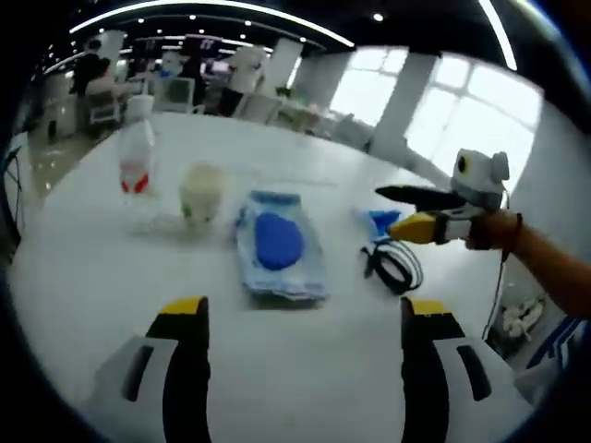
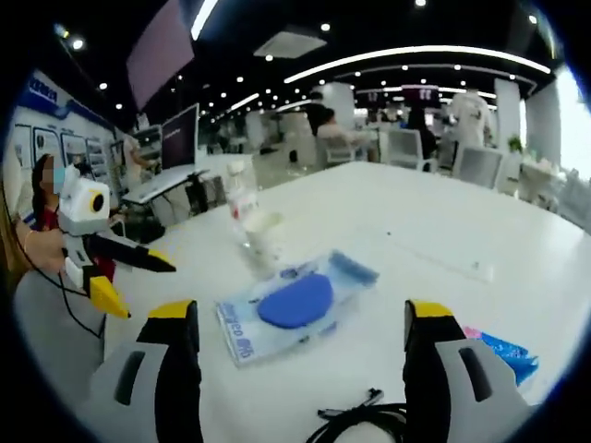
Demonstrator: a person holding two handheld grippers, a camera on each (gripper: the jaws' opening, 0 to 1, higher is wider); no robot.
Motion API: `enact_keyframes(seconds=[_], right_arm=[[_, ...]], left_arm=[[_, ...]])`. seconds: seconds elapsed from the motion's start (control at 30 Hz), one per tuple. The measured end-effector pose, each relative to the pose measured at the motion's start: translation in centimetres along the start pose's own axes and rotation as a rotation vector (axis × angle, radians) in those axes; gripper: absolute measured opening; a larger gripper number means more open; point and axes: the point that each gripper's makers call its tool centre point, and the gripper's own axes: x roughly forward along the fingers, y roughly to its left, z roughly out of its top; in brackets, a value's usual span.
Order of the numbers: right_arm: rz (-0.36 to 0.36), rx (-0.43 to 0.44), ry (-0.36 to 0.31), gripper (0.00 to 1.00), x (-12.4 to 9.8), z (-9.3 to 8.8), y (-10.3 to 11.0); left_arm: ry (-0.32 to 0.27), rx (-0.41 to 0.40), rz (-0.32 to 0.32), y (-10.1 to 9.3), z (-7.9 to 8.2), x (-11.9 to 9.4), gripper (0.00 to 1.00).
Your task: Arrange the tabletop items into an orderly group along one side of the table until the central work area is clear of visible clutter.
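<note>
Clutter mid-frame on the white table (image 1: 305, 369): blue pouch (image 1: 277, 242) centre, cup (image 1: 202, 192) and bottle (image 1: 137, 159) upper left, black cable (image 1: 395, 263) right | left gripper (image 1: 300, 318) jaws wide, holding nothing | right gripper (image 2: 300, 318) jaws wide, hovering over pouch, nothing held

Curved ceiling light strips (image 2: 434, 57) run across the top of the right gripper view, above white chairs (image 2: 406, 148) and a dark wall screen (image 2: 179, 137) at centre left. In the left gripper view, bright windows (image 1: 462, 120) occupy the upper right, with white columns (image 1: 282, 63) at upper centre. Desks and chairs (image 1: 175, 92) stand at the upper left, beyond the far edge of the table.
</note>
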Motion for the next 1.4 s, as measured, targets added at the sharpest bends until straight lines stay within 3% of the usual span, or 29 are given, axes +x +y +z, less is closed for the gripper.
enact_keyframes(seconds=[0.37,0.57,0.67,0.73,0.8,0.93,1.23,1.33,1.4], right_arm=[[-0.047,-0.009,0.062,0.79,3.4,-1.6,-3.3],[-0.068,0.003,0.047,0.72,5.2,-1.2,-5.4],[-0.083,-0.036,0.059,0.67,6.3,-0.9,-6.5],[-0.079,-0.054,0.063,0.64,6.8,-0.7,-6.7],[-0.074,-0.058,0.063,0.62,7.4,-0.4,-6.9],[-0.06,-0.088,0.073,0.58,9.0,-0.1,-7.0],[-0.022,-0.135,0.133,0.51,10.8,-1.3,-6.8],[-0.006,-0.139,0.143,0.45,11.3,-1.8,-6.9],[-0.006,-0.138,0.141,0.4,11.5,-1.8,-7.0]], left_arm=[[0.044,-0.051,0.022,0.1,-1.5,1.4,0.76],[0.036,-0.119,0.042,0.2,-2.1,1.9,0.7],[0.037,-0.139,0.056,0.3,-2.3,2.4,0.68],[0.028,-0.15,0.058,0.2,-2.2,2.7,0.65],[-0.008,-0.181,0.015,-0.6,-1.5,3.2,0.67],[0.018,-0.197,0.031,-0.7,-1.7,3.8,0.63],[0.037,-0.297,0.027,-0.9,-2.8,5.1,0.53],[0.036,-0.362,0.011,-1.3,-2.8,6.0,0.51],[0.031,-0.373,0.011,-1.4,-2.7,6.0,0.45]])
